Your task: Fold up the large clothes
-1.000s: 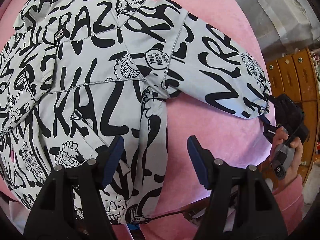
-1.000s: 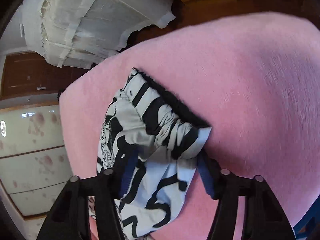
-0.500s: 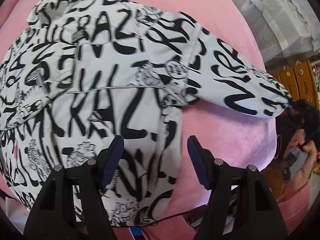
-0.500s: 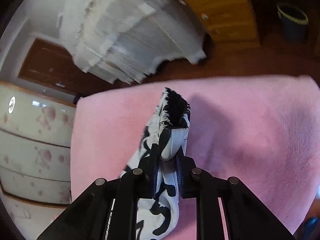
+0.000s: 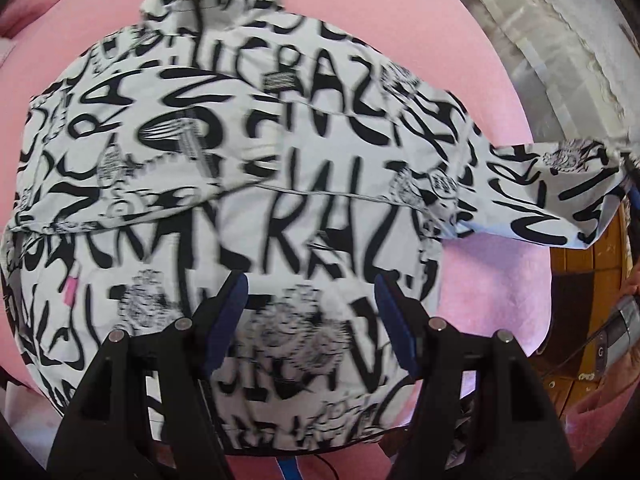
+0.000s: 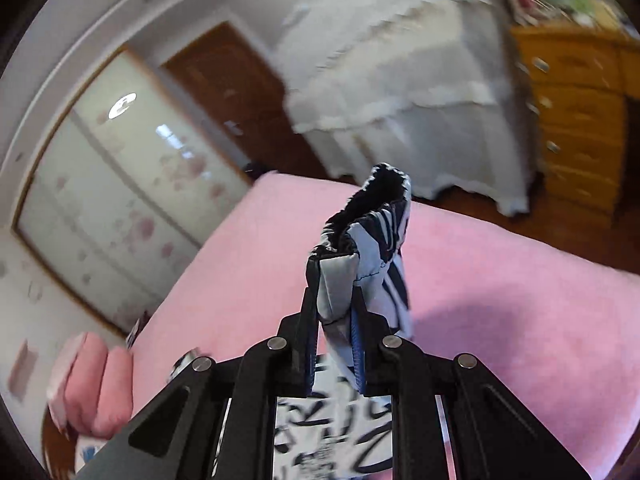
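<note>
Between the 2 blue-padded fingers of the right gripper sits the cuff of a jacket sleeve: the jaws have just been closing and now pinch the folded white fabric just below the black gathered band, which sticks up past the fingertips. Behind the gripper, the printed sleeve runs back under the camera. Beyond the cuff lies a pink blanket over the bed, and farther off stand a white draped cloth, a brown door, a wardrobe with pale flowered panels and a yellow chest of drawers. Down at the left of the gripper sits a pink pillow.

Under the left gripper the jacket lies spread on the same blanket, white with black scrawled lettering and cartoon drawings. This gripper's jaws stand spread apart, pointing steeply down over the lower part of the jacket; nothing is caught between the pads, and whether the tips touch the cloth cannot be told through the blur. To the right of this gripper, 1 sleeve stretches away from the body of the jacket, lifted off the blanket toward the frame edge. Past its end, part of a person's hand shows around the handle of the other tool. Farther right is the wooden furniture, and above it the white cloth.
</note>
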Demonstrator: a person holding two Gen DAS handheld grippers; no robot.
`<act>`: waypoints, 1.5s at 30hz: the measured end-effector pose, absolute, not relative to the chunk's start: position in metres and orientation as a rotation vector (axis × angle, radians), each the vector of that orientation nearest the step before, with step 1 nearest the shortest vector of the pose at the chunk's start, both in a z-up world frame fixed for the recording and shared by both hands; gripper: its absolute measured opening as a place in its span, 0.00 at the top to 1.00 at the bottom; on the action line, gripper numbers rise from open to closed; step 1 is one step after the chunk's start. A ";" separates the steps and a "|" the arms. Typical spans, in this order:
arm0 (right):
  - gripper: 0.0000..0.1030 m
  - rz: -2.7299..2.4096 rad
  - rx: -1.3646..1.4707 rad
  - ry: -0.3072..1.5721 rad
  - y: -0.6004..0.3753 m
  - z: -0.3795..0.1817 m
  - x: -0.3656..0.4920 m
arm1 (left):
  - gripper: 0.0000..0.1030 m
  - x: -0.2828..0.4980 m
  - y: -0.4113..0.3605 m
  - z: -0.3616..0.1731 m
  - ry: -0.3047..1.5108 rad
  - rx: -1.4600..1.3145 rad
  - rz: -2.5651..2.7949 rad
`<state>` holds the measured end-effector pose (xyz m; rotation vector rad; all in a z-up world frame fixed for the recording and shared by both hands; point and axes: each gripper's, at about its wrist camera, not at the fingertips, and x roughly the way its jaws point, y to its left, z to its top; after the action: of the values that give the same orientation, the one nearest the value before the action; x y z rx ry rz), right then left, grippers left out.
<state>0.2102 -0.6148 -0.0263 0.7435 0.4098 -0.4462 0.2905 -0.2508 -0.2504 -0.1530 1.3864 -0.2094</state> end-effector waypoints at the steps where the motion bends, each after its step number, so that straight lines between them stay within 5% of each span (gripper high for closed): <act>1: 0.86 -0.431 0.726 0.406 -0.602 -0.021 0.215 | 0.39 0.291 -0.242 -0.249 1.384 -0.161 -0.210; 14: 0.86 -0.179 0.684 0.531 -0.389 -0.027 0.282 | 0.39 0.315 -0.099 -0.245 1.360 -0.179 -0.208; 28: 0.85 -0.103 0.359 1.003 -0.263 -0.216 0.347 | 0.39 0.340 -0.030 -0.274 1.352 -0.222 -0.157; 35: 0.41 -0.086 0.254 0.990 -0.273 -0.199 0.317 | 0.39 0.365 -0.062 -0.294 1.375 -0.259 -0.282; 45: 0.33 -0.218 0.068 0.940 -0.333 -0.168 0.231 | 0.39 0.397 -0.145 -0.362 1.491 -0.563 -0.341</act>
<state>0.2308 -0.3331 -0.1681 0.0676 0.9404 -0.2180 0.3974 -0.1450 -0.3615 -0.5626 1.4909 -0.3415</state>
